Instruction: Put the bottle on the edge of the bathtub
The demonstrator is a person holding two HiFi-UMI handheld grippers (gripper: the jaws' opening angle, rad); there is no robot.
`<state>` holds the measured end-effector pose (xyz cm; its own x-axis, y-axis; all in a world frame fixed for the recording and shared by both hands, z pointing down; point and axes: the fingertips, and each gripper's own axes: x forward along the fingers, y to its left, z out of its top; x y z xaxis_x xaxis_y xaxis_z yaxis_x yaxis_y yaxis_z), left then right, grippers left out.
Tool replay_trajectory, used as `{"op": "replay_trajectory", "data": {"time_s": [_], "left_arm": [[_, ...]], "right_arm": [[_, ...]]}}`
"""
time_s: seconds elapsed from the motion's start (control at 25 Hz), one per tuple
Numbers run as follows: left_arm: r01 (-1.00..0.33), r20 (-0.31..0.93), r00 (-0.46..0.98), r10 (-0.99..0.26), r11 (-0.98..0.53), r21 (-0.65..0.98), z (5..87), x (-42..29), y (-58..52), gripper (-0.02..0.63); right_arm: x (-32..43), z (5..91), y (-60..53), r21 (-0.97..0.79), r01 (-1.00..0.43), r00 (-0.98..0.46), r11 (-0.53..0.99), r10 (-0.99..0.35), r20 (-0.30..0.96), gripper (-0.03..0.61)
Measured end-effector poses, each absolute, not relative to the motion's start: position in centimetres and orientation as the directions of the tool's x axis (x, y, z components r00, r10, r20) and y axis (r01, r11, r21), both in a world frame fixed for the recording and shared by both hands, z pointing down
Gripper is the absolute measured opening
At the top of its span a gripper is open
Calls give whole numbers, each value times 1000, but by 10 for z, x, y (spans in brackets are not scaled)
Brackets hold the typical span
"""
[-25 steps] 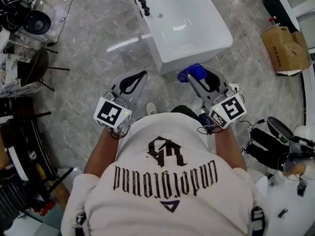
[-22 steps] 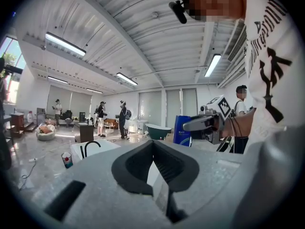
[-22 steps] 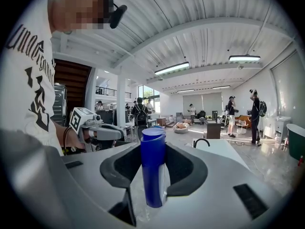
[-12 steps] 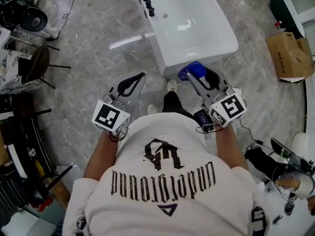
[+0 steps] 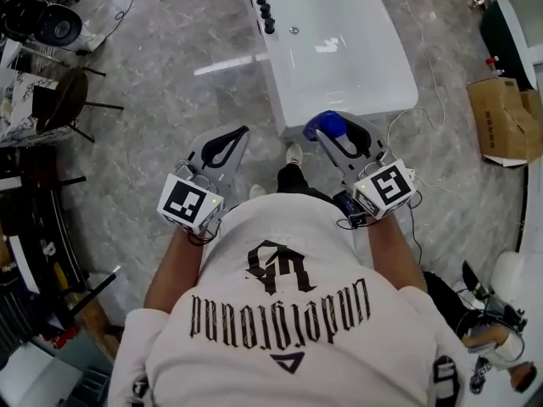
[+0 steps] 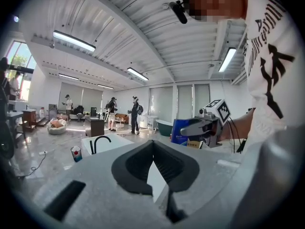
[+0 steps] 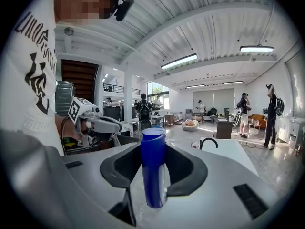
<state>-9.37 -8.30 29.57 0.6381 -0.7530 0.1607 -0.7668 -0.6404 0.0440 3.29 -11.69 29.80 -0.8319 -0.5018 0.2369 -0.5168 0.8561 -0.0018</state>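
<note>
**At the near end of the bathtub: blue bottle in the right gripper**

Above the grey marble floor (image 5: 170, 100), just short of the white bathtub (image 5: 288, 108). Right gripper (image 5: 339, 134) clamped on the blue bottle (image 5: 325, 124), pads pressed against its sides, bottle upright between the jaws. Carried in the air near the tub's closest end, not yet on the rim. Left gripper (image 5: 242, 131) level alongside, apart from the right one, jaws drawn together at the tips with nothing between them. Black faucet (image 5: 263, 7) along the tub's left rim. Cardboard box (image 5: 501, 117) off to the right on the floor.
</note>
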Motion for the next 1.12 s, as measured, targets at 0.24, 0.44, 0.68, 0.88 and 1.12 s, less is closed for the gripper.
{"op": "replay_trajectory", "data": {"time_s": [0.24, 0.44, 0.68, 0.88, 1.12], "left_arm": [[-771, 184, 635, -750, -631, 86, 307, -80, -118, 15], [-771, 193, 636, -747, -625, 121, 319, -69, -148, 15], [-775, 237, 630, -739, -617, 135, 346, -60, -176, 15], [-784, 285, 618, -733, -603, 148, 376, -55, -198, 15], [-789, 352, 601, -717, -602, 121, 422, -54, -219, 15]], "right_arm": [[32, 323, -152, -23, -484, -845, 875, -460, 273, 156], [36, 347, -181, -42, -467, -848, 883, -434, 305, 156], [36, 381, -206, -71, -440, -852, 895, -391, 349, 156], [37, 407, -225, -88, -416, -853, 905, -354, 384, 156], [33, 447, -243, -91, -385, -845, 918, -311, 436, 156]]}}
